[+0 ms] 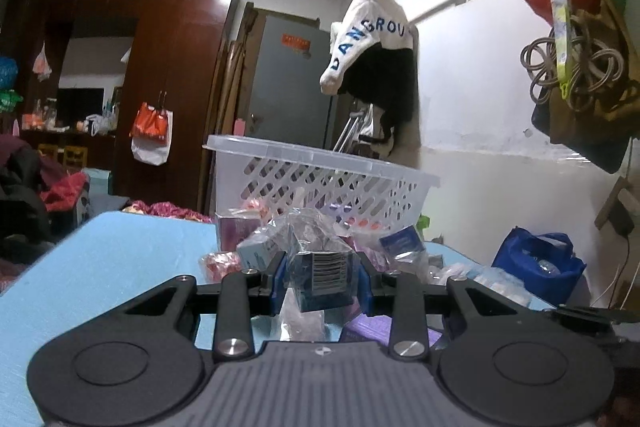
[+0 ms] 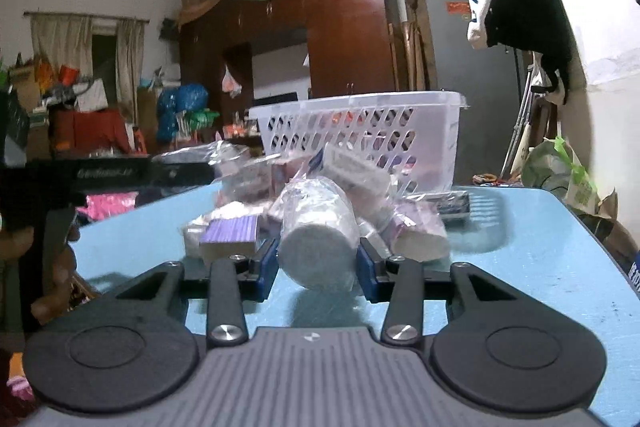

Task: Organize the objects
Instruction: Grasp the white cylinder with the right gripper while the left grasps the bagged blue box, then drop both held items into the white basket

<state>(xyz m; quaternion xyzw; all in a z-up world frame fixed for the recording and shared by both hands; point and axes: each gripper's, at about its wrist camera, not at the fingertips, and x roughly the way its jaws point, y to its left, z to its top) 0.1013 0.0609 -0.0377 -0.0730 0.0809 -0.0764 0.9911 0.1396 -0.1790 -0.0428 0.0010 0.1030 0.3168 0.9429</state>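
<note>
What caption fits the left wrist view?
Left tongs shut on a bagged dark box, in front of the white basket on the blue table.

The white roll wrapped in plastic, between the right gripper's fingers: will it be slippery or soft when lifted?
The white roll looks soft, so the right gripper probably dents it. Its crinkled clear wrap may slide on the pads. Being round, it could roll on the blue table if dropped.

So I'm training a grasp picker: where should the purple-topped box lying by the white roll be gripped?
Grip the purple-topped box across its two long sides, coming from above; its flat top faces up, and wrapped packets crowd behind it.
</note>
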